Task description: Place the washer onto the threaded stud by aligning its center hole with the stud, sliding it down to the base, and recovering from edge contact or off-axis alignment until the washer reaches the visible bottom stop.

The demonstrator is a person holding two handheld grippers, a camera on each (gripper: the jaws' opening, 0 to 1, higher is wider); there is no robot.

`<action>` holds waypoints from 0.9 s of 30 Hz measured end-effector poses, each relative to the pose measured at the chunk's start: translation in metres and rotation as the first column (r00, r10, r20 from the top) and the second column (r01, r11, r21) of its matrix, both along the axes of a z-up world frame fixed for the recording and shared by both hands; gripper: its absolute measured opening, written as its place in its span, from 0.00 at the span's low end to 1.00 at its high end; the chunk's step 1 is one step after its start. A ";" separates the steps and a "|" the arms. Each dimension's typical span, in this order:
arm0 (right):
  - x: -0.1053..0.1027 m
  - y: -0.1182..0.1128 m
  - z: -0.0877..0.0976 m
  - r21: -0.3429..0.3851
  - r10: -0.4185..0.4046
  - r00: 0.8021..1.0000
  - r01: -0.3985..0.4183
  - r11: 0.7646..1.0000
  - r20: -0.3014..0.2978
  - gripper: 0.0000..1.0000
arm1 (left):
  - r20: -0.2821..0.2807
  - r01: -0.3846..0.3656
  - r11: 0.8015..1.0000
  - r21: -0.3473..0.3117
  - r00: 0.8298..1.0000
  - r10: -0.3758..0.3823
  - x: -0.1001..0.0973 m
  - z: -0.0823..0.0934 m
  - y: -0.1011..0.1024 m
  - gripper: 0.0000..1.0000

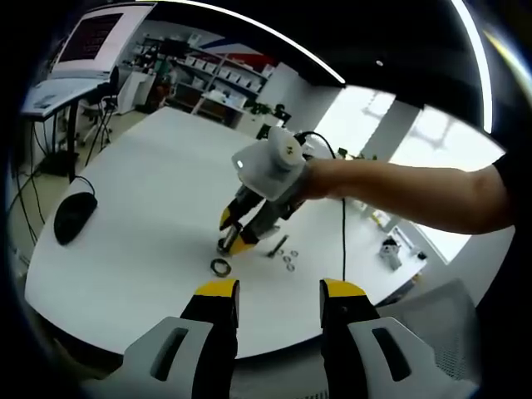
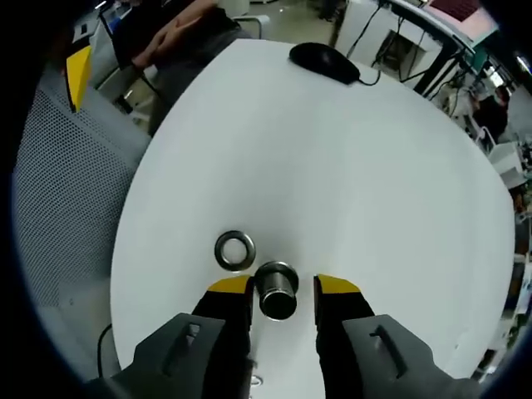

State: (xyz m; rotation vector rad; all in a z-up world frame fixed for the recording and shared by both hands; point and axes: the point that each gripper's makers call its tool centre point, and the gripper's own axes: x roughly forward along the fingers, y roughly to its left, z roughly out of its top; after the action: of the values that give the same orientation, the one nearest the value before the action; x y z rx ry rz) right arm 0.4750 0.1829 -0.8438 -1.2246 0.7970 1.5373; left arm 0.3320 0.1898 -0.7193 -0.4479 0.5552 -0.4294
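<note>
Right gripper point(image 2: 283, 287) points down at the table point(image 2: 349, 166), jaws parted around the upright stud point(image 2: 278, 291) without clearly gripping it. The washer point(image 2: 235, 250) lies flat at its ten o'clock. Left gripper point(image 1: 281, 291) hovers wide open, empty.

1. In the left gripper view, the left tool point(image 1: 280, 291), grey-bodied with yellow-tipped black jaws, rises from 6 o'clock with its jaws spread wide and nothing between them.
2. In the same view, the right tool point(image 1: 235, 233) sits near centre, angled down toward 7 o'clock, its yellow tips low over the white desk point(image 1: 150, 208).
3. A bare forearm point(image 1: 416, 195) runs in from 3 o'clock, its hand point(image 1: 320, 179) gripping the right tool's grey body.
4. In the right gripper view, the right tool point(image 2: 283, 287) rises from 6 o'clock, jaws parted on either side of a short metal cylinder point(image 2: 277, 291); contact cannot be judged.
</note>
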 end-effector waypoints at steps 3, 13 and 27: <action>0.000 0.004 0.009 0.034 -0.026 1.000 0.027 0.999 -0.010 0.32 | -0.010 0.005 1.000 0.002 1.000 -0.005 -0.001 -0.002 -0.001 0.37; -0.012 0.011 0.031 0.108 -0.024 1.000 0.025 0.994 -0.012 0.33 | 0.001 0.007 1.000 -0.007 1.000 -0.007 0.000 0.001 -0.002 0.37; -0.025 0.006 0.052 0.155 -0.026 1.000 0.026 0.988 0.002 0.38 | -0.003 0.009 1.000 -0.008 1.000 -0.009 -0.002 0.000 -0.003 0.37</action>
State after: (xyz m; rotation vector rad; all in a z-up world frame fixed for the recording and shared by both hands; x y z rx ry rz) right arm 0.4496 0.1887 -0.7916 -1.0993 0.6747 1.5448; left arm 0.3302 0.1871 -0.7190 -0.4538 0.5586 -0.4394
